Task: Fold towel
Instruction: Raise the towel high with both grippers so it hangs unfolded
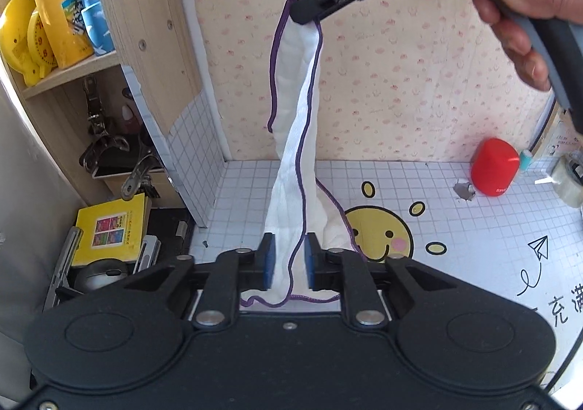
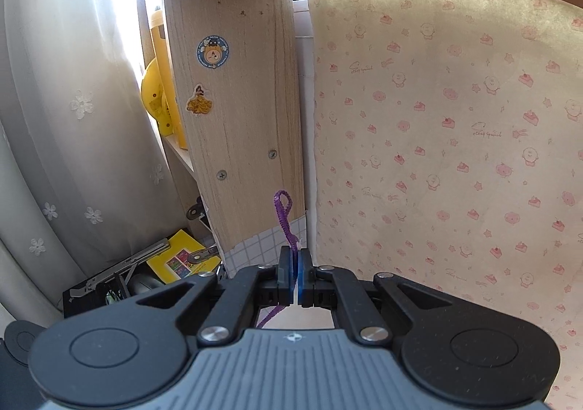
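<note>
Left hand-held gripper (image 1: 288,266): your blue pads sit partway apart w/ the towel (image 1: 297,140) bunched between them, cloth filling the gap, so it's pinched loosely at the lower end. Towel = white w/ purple stitched edge, hanging as a twisted strip from your right hand-held gripper (image 1: 308,15) down to the left one, lower part draped above the table (image 1: 455,228).

Surface: table covered in white grid-pattern sheet w/ yellow smiley sun print (image 1: 379,233); red object (image 1: 493,166) near the back right. Room: pink-patterned wallpaper (image 1: 400,82) behind, wood shelf unit (image 1: 145,27) at left w/ yellow items, sheer curtain in right wrist view.

Right hand-held gripper: pads pressed nearly together on the towel's top corner; purple hanging loop (image 2: 282,213) sticks up past the tips. Your hand (image 1: 524,20) grips its handle.
</note>
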A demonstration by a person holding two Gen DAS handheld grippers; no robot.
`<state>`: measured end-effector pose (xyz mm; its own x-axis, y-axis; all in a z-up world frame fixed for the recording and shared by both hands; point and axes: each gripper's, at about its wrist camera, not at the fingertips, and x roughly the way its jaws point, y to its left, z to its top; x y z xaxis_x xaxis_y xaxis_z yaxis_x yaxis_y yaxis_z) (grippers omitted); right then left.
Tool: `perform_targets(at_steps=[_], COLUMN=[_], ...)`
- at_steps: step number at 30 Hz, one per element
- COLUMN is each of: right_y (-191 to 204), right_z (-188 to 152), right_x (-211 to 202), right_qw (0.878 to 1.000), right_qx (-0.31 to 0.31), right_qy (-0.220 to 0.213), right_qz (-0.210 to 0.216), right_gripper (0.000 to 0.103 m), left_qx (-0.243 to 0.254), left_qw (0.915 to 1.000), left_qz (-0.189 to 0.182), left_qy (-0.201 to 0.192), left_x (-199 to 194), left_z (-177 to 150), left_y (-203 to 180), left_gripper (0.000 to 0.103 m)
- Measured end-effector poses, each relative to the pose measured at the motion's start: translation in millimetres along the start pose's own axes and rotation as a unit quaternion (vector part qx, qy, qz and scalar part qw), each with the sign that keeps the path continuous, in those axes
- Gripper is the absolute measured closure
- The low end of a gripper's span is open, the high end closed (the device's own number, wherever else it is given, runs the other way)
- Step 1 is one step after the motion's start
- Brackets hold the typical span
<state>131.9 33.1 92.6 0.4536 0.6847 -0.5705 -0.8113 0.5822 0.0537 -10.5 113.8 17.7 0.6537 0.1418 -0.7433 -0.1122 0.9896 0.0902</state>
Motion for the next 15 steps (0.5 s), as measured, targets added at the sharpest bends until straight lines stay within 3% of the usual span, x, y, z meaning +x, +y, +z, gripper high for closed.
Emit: perform_targets(at_steps=[2, 5, 15], right_y=[-2, -4, -8], right_z=[-2, -4, -8], right_x=[-2, -3, -5], right_qw=[1.0, 1.0, 1.0], right_qx=[0.001, 0.004, 0.012], right_qy=[0.002, 0.005, 0.013], right_qz=[-0.003, -0.007, -0.017], right_gripper=[0.101, 0.101, 0.101], left_qx=[0.013, 0.033, 0.091], left_qw=[0.9999, 0.9993, 0.9957], left_qz=[0.003, 0.012, 0.014], left_qy=[-0.006, -0.008, -0.006], left_x=[5, 15, 61], left_z=[-8, -18, -43], left_y=[-4, -12, -35], left_gripper=[0.041, 0.027, 0.026])
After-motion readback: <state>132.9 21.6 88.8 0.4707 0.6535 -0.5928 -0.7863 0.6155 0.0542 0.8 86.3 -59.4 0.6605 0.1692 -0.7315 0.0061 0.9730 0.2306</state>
